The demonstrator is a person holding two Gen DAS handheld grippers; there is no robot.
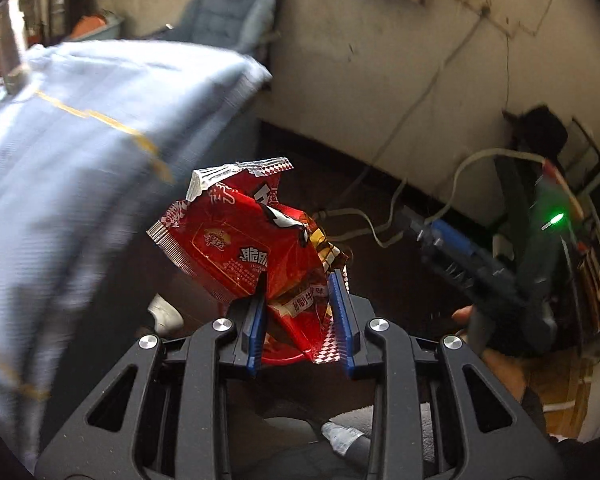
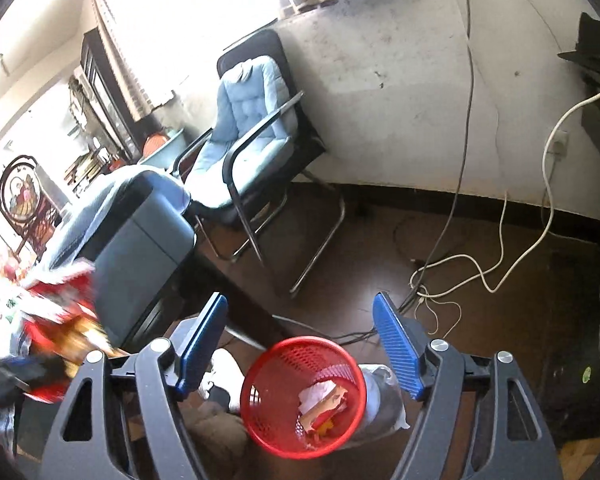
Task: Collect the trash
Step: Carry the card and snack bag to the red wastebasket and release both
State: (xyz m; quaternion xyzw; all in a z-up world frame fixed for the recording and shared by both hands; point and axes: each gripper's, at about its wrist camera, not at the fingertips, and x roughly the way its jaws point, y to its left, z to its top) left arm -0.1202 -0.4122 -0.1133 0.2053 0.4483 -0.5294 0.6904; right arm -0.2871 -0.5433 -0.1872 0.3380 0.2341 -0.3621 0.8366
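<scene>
My left gripper (image 1: 300, 280) is shut on a crumpled red snack wrapper (image 1: 244, 240), held in the air above the dark floor. The wrapper also shows blurred at the left of the right wrist view (image 2: 60, 304). My right gripper (image 2: 300, 312) is open and empty, above a red mesh waste basket (image 2: 260, 412) that stands on the floor with paper scraps (image 2: 320, 404) inside. The right gripper also shows at the right of the left wrist view (image 1: 452, 240); its jaws cannot be judged there.
A table under a light blue cloth (image 1: 80, 140) fills the left. A black chair with a blue cushion (image 2: 252, 128) stands by the stained wall. Cables (image 2: 460, 268) trail over the dark floor. A white shoe (image 2: 224, 372) is beside the basket.
</scene>
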